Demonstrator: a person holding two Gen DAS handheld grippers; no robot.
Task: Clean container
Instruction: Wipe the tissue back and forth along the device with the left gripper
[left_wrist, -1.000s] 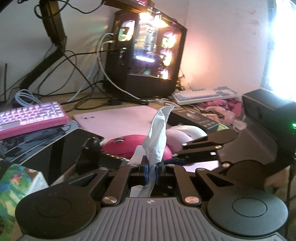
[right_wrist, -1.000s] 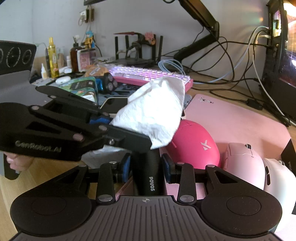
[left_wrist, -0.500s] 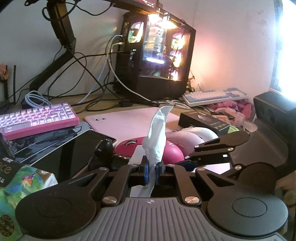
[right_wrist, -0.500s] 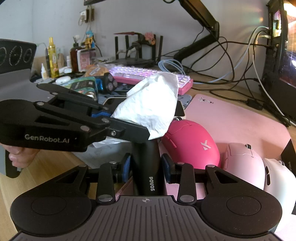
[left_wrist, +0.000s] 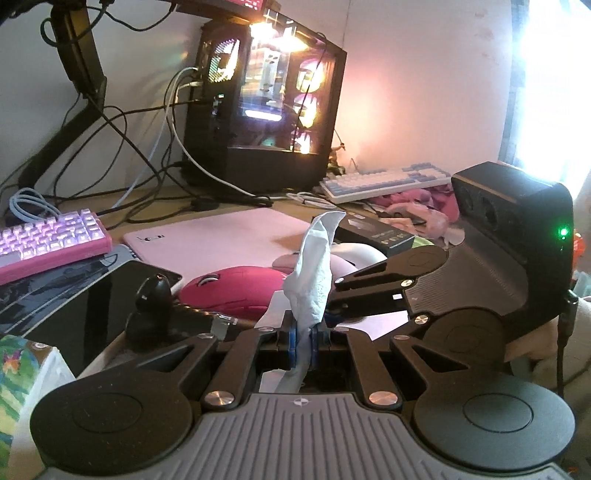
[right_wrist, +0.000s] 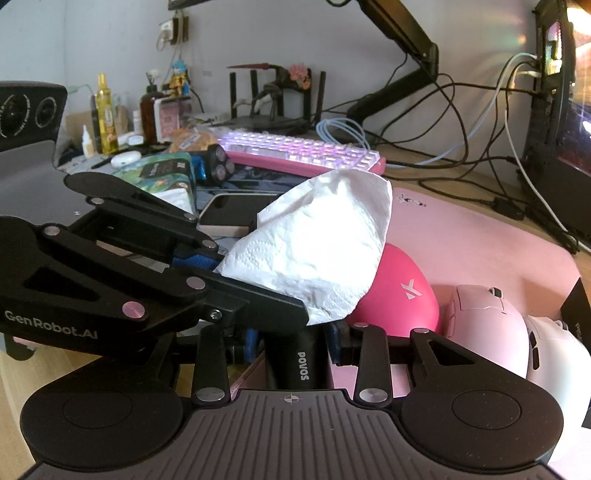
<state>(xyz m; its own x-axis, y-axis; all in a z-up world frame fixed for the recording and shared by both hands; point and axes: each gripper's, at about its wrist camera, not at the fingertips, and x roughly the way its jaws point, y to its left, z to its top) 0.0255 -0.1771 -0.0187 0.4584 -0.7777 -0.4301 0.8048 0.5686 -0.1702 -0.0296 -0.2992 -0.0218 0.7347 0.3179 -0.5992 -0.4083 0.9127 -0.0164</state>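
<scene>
White tissue: a crumpled white paper tissue stands up from between the blue pads of the left gripper; the same tissue looks wide and spread in the right wrist view.
Left gripper: its fingers are closed together on the lower end of the tissue, and it reaches in from the left side of the right wrist view, above the black item.
Right gripper: the right gripper has its jaws part way closed, clamped on both sides of a black cylindrical body with the white word POVOS.
Black item, far end: in the left wrist view the rounded black end of this item shows just left of the tissue; I cannot tell if the tissue touches it.
Position: the black item is held low over the desk, just in front of a hot-pink computer mouse.
Nearby: a pale pink mouse lies beside it on a pink desk mat.
Behind: a pink keyboard with lit keys.
</scene>
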